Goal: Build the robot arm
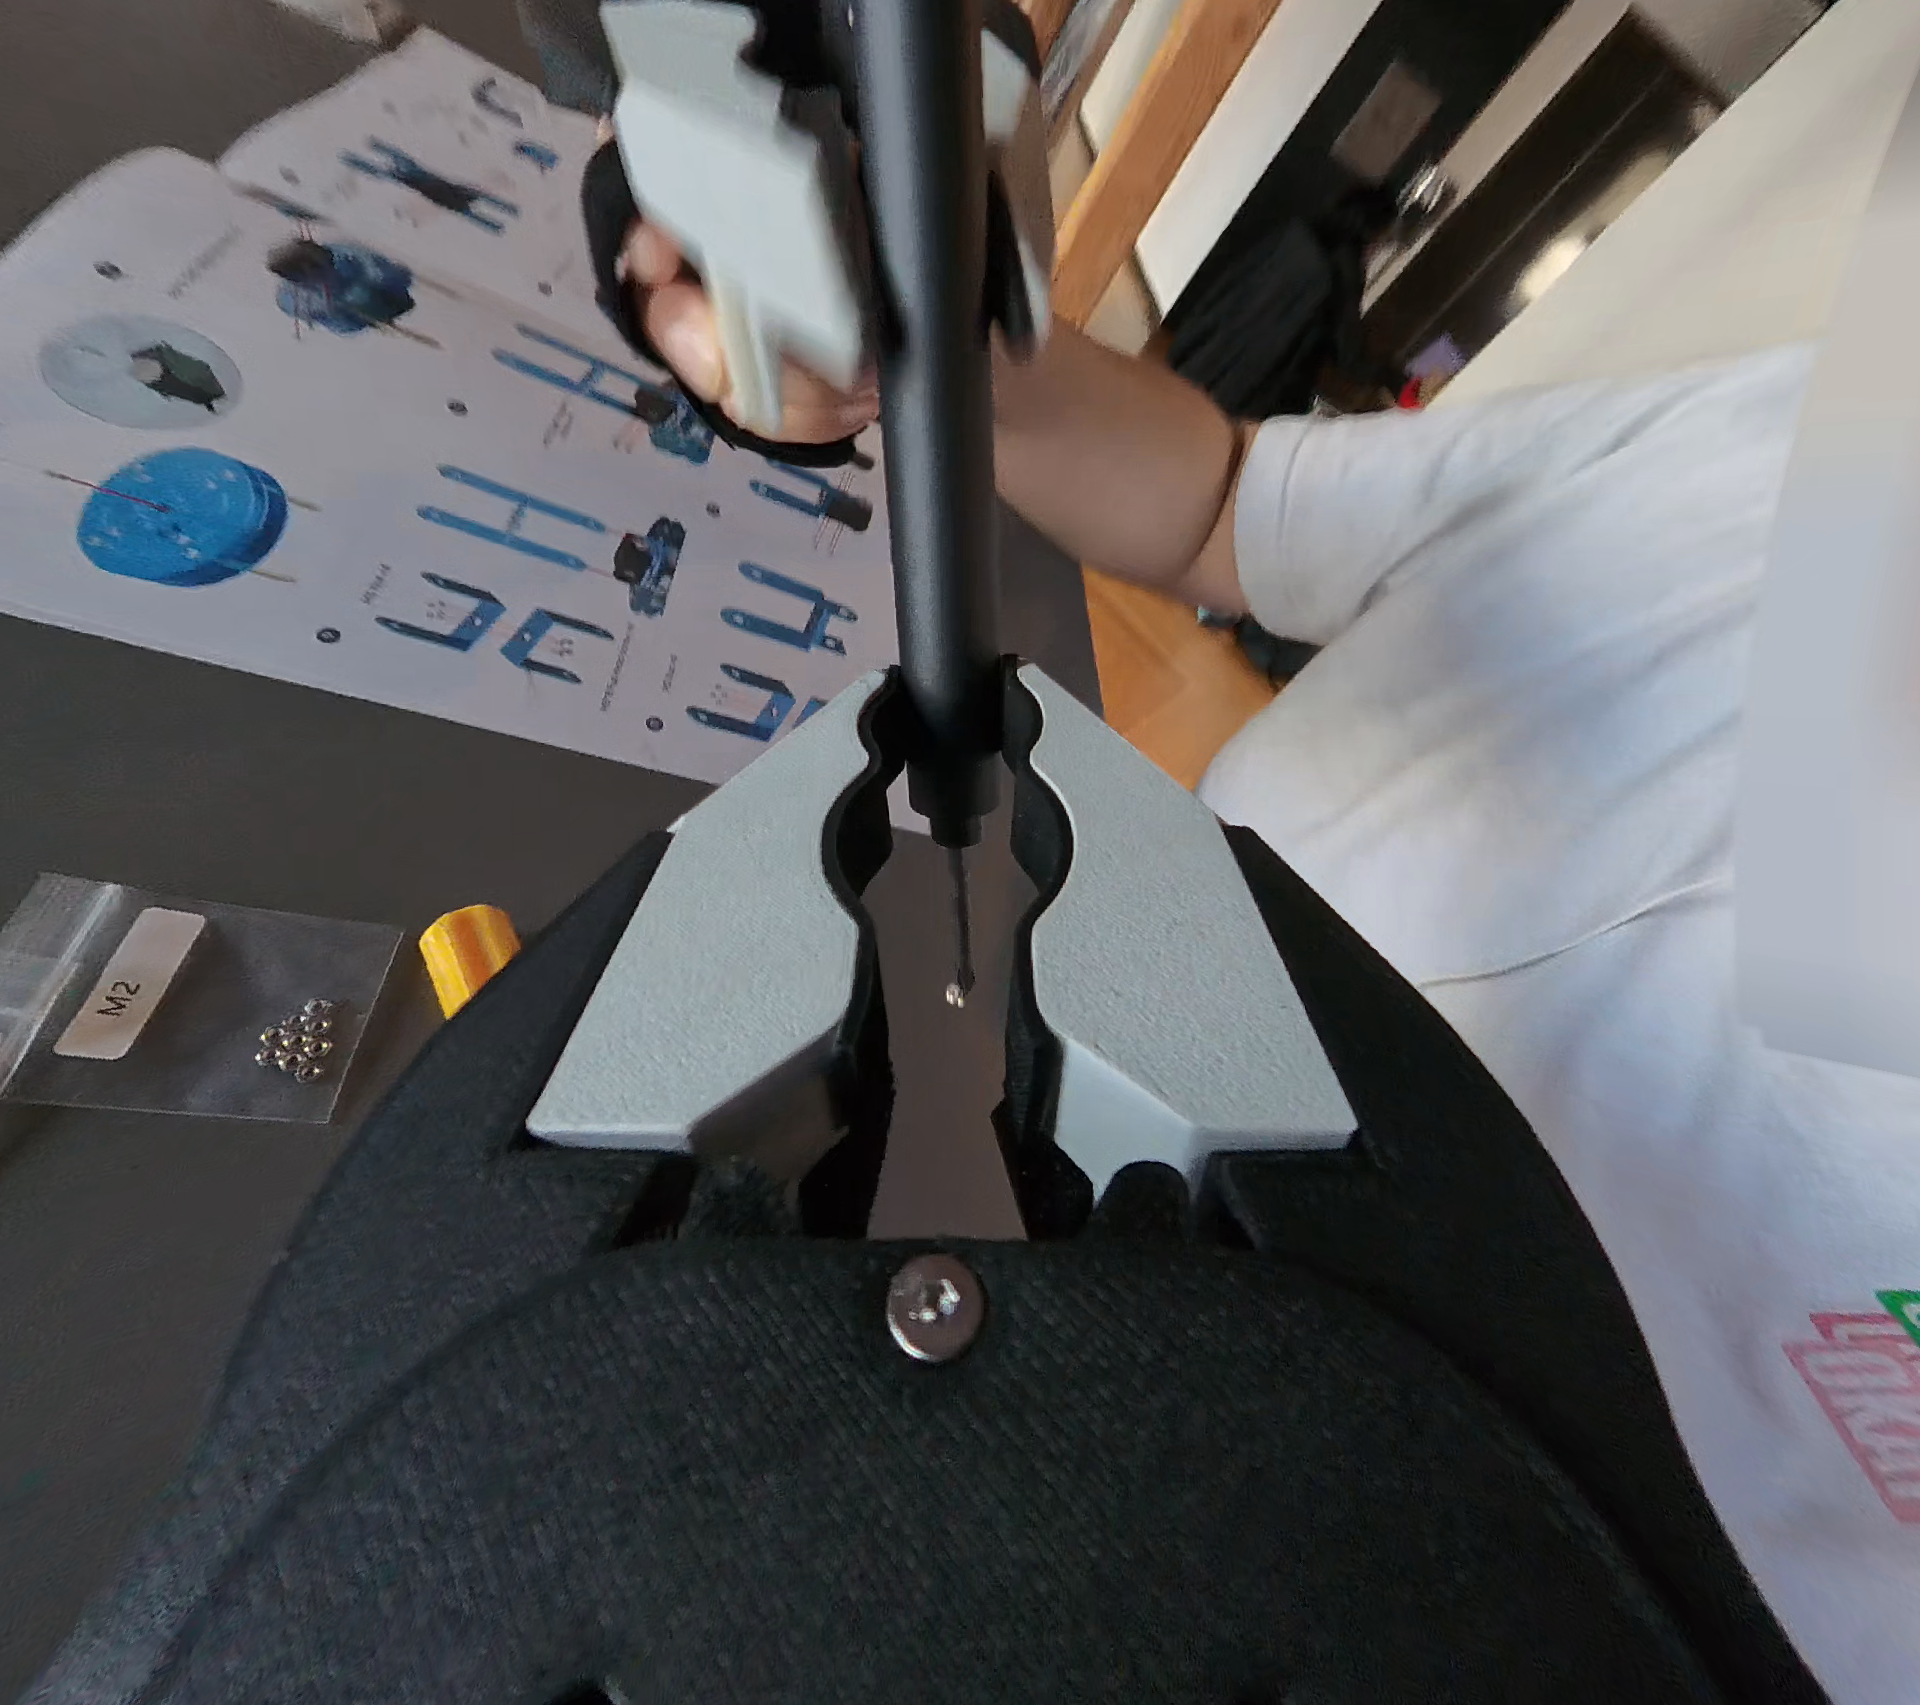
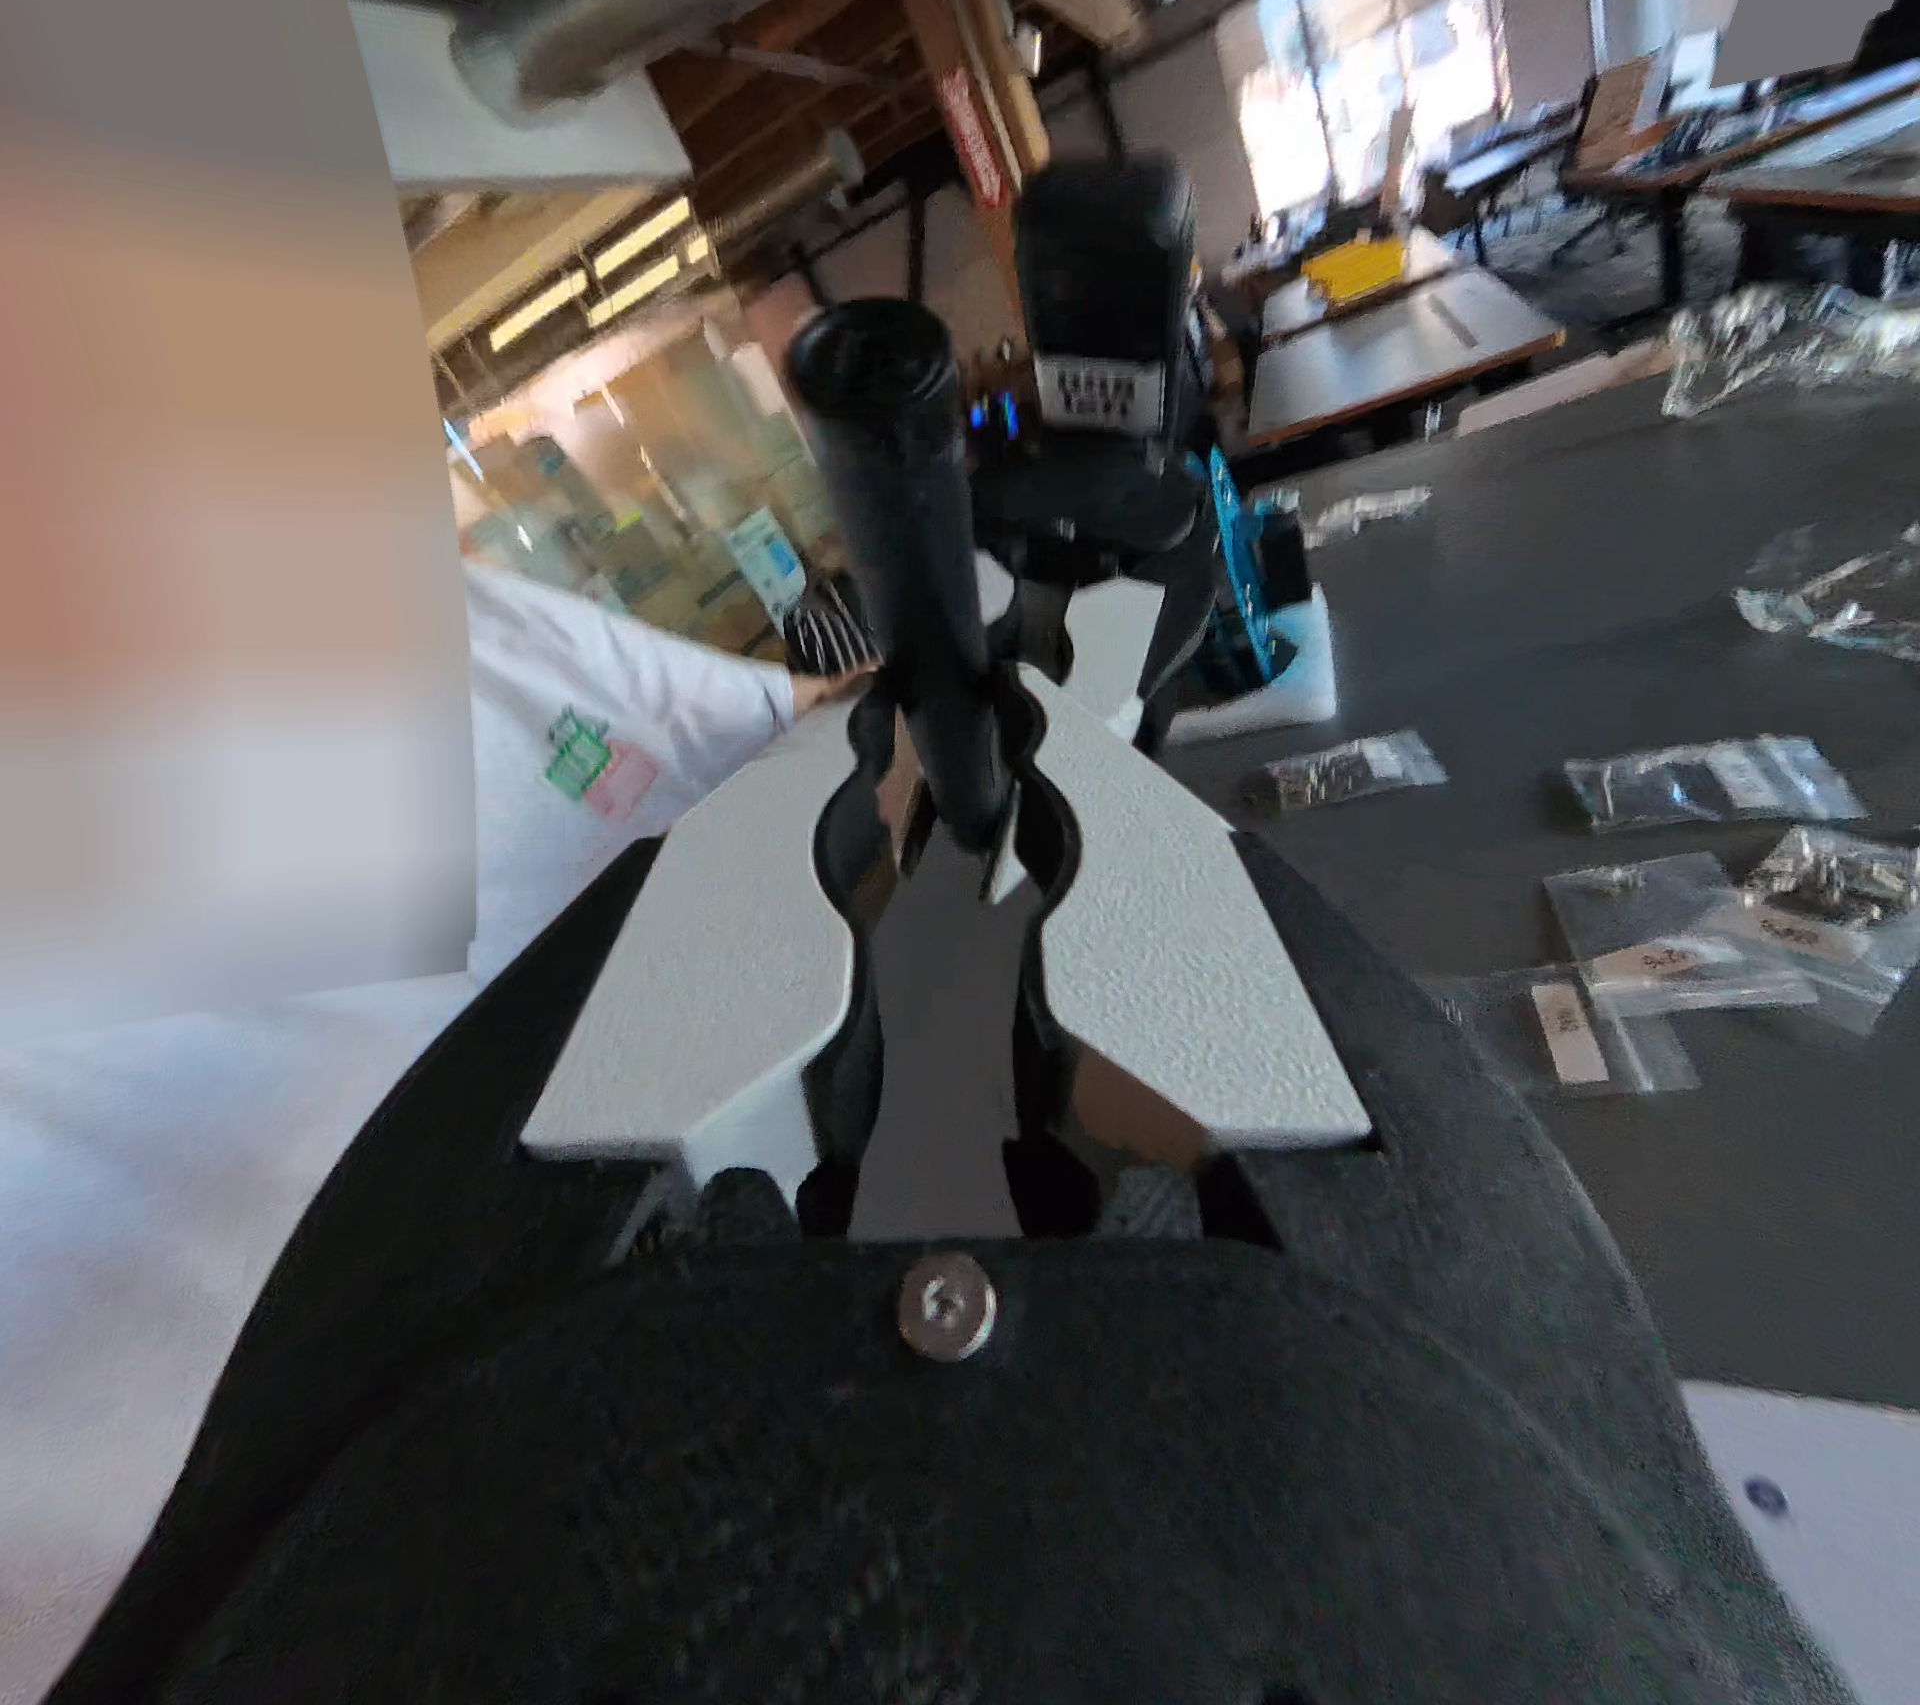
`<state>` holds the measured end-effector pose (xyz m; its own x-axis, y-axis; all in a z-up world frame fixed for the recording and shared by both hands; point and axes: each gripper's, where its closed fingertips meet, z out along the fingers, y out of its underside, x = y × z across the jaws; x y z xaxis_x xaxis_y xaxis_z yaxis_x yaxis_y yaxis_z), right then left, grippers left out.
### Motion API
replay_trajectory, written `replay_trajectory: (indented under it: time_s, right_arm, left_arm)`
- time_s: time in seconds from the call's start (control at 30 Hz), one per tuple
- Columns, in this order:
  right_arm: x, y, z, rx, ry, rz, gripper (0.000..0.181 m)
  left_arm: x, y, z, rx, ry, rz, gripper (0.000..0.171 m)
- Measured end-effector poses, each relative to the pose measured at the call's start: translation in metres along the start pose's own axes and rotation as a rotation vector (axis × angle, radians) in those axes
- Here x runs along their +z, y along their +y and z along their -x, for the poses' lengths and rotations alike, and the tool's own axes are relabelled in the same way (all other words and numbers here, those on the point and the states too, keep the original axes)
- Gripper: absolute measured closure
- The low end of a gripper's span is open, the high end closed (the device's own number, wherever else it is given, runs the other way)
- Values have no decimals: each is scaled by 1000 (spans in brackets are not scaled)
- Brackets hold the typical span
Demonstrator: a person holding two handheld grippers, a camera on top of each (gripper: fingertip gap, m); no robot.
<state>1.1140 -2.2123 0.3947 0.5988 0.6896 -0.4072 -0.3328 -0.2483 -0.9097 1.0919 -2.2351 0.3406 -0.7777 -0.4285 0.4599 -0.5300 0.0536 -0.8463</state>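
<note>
**A:** So what's clamped where? Both grippers seem to be on one tool.

**B:** Yep. The left gripper (image 1: 951, 725) has its jaws closed on the driver (image 1: 914, 305), down near the bit end. The thin bit (image 1: 962, 923) pokes back between the jaws toward the camera, and there's a tiny screw (image 1: 955, 993) right at its tip. Looks like holding it low steadies the tip.

**A:** And the right gripper (image 2: 951, 746)?

**B:** Jaws closed on the same driver (image 2: 909, 533), farther up the shaft; the butt end sticks out well beyond its jaws. In the left view the right gripper (image 1: 831, 201) sits straight ahead of the left jaws, so the driver is held at two places and can't swing.

**A:** Anything else nearby?

**B:** On the counter (image 1: 208, 772), left of the left jaws: a clear bag (image 1: 197, 1001) of small nuts, an orange handle (image 1: 468, 954) just beside it, and a printed sheet (image 1: 312, 429) ahead-left. Right of the right jaws, more bags (image 2: 1714, 788), well apart. Ahead of them, a blue part (image 2: 1247, 554) on white foam, pretty blurred.
</note>
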Motion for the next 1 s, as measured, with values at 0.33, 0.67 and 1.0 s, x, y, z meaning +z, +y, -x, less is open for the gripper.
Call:
replay_trajectory:
  time_s: [0.33,0.67,1.0]
  right_arm:
    - [6,49,-5,-154,32,237,164]
    - [7,66,-10,-229,54,325,164]
    - [10,64,-5,-283,70,305,164]
  left_arm:
    - [9,17,9,-24,33,148,156]
    - [15,26,11,-91,67,188,156]
    - [13,19,4,-101,125,129,156]
